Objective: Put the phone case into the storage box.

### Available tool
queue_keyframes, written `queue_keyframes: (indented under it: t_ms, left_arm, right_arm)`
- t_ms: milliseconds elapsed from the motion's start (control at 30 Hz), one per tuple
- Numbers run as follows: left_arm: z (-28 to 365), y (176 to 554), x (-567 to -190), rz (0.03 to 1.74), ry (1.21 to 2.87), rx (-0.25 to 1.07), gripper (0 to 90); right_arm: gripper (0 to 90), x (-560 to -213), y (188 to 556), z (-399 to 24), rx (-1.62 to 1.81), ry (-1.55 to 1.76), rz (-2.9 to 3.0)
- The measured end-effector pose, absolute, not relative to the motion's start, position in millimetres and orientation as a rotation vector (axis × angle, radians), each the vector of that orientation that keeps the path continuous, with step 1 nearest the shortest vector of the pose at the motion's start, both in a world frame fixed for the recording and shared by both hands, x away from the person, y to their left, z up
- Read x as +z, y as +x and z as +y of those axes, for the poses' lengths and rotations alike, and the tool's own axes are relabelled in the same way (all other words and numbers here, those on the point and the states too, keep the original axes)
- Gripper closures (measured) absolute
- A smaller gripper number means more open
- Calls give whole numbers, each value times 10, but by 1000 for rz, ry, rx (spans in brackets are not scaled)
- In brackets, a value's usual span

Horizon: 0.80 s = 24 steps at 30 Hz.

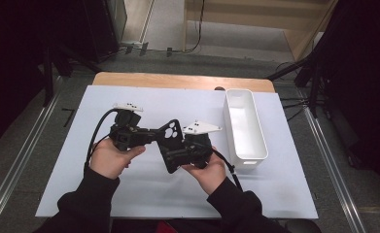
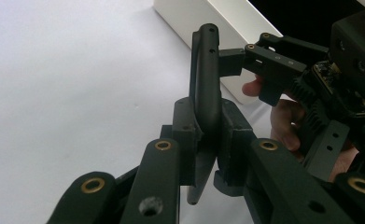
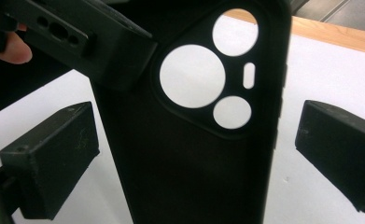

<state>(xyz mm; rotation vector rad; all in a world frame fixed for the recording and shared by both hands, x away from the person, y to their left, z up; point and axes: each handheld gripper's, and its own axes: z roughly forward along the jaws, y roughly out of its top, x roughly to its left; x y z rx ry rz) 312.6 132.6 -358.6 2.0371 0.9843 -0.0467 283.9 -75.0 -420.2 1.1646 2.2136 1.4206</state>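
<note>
Left tool [image 2: 207, 140] clamps black phone case [image 3: 194, 154]; right tool [image 3: 194, 154] straddles it, jaws apart.

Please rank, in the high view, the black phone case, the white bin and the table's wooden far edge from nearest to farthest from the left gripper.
From the left gripper:
1. Black phone case, clamped in its jaws, mid-table.
2. White bin, standing to the right.
3. Table's wooden far edge, at the back.

Black phone case [image 1: 170, 145] with camera cutouts, edge-up above the white sheet
</note>
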Motion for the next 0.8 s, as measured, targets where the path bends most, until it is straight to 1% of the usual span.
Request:
queue_keyframes:
  t_ms: [500,533,567,600,800]
  left_arm:
    - [1286,3050,-3594,984,2025,-37,792]
    - [1281,3045,-3593,984,2031,-33,792]
    - [1277,3043,-3595,984,2029,-30,792]
    - [1275,3042,-3596,984,2027,-28,792]
    - [1272,3039,-3595,975,2036,-28,790]
  right_arm:
    - [0,-4217,2882,-659,1415,1150,2228]
    - [8,-4219,2885,-659,1409,1148,2229]
    - [68,-4220,2882,-667,1414,1139,2237]
    - [86,-4221,2880,-672,1425,1132,2239]
    - [100,-4218,2864,-675,1410,1110,2243]
